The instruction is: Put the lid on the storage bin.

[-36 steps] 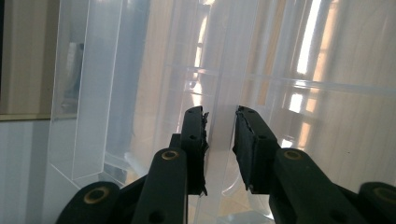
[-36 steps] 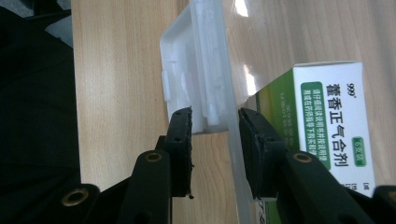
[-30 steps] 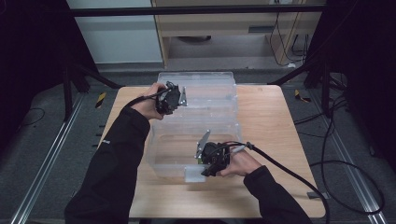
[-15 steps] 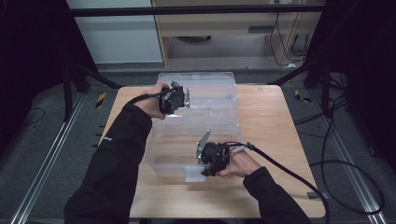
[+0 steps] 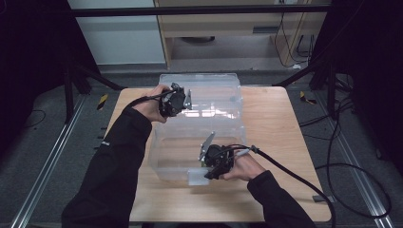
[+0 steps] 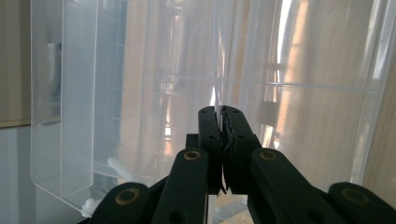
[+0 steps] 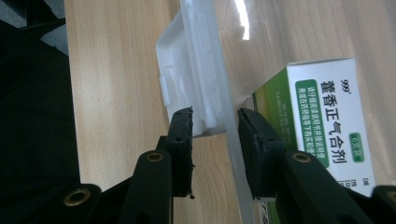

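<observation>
A wooden bench (image 5: 280, 142) on a dark grey floor carries a clear plastic bin (image 5: 209, 102) at its middle. The left claw (image 6: 219, 114) has just closed and is clamped on the bin's thin far wall. The right claw (image 7: 215, 123) straddles the near wall and its white latch (image 7: 187, 79), pads pressed on them. A green-and-white box (image 7: 327, 126) lies inside.
</observation>
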Demonstrator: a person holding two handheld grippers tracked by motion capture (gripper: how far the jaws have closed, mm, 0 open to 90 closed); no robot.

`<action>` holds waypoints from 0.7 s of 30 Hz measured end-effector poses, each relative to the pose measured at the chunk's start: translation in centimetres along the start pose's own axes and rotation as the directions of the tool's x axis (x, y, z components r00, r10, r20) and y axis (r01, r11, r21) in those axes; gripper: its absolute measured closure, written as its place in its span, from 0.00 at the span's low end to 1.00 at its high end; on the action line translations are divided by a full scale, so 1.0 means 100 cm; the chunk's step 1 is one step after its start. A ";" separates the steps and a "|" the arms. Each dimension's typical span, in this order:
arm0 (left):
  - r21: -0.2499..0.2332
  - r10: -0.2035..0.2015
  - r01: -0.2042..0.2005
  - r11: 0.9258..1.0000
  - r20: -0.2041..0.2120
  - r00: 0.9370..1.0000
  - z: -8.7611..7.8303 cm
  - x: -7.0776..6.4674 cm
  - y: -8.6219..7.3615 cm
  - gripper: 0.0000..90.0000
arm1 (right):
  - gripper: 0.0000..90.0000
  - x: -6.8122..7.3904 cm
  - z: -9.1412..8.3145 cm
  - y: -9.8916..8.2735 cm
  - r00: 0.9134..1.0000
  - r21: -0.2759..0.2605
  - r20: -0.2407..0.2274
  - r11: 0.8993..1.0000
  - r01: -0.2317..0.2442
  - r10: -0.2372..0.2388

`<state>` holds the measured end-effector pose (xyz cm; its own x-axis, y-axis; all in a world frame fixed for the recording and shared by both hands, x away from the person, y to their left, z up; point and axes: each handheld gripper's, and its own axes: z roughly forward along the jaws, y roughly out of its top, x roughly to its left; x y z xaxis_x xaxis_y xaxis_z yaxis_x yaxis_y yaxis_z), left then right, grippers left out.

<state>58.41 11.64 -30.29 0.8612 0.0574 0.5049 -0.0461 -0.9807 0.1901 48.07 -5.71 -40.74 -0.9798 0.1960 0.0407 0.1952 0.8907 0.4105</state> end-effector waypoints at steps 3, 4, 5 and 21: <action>0.000 0.016 -0.016 1.000 -0.001 1.000 -0.003 -0.002 0.001 0.97 | 0.74 0.000 0.000 0.000 1.000 -0.001 0.000 1.000 -0.003 0.003; 0.004 0.012 -0.012 1.000 -0.001 1.000 -0.004 -0.003 0.001 0.97 | 0.74 0.000 0.000 0.000 1.000 0.001 0.000 1.000 -0.004 0.004; 0.007 0.026 -0.026 1.000 -0.007 1.000 -0.005 -0.003 0.002 0.97 | 0.74 0.000 0.000 0.000 1.000 0.001 0.000 1.000 -0.005 0.005; -0.006 0.018 -0.018 1.000 -0.025 1.000 -0.022 -0.024 -0.001 0.97 | 0.74 -0.001 0.000 0.000 1.000 -0.003 -0.002 1.000 -0.015 0.015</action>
<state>55.18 12.05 -29.67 0.8471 0.0447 0.5295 -0.0645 -0.9804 0.1861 48.11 -5.73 -40.74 -0.9769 0.2082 0.0481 0.2093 0.8864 0.4129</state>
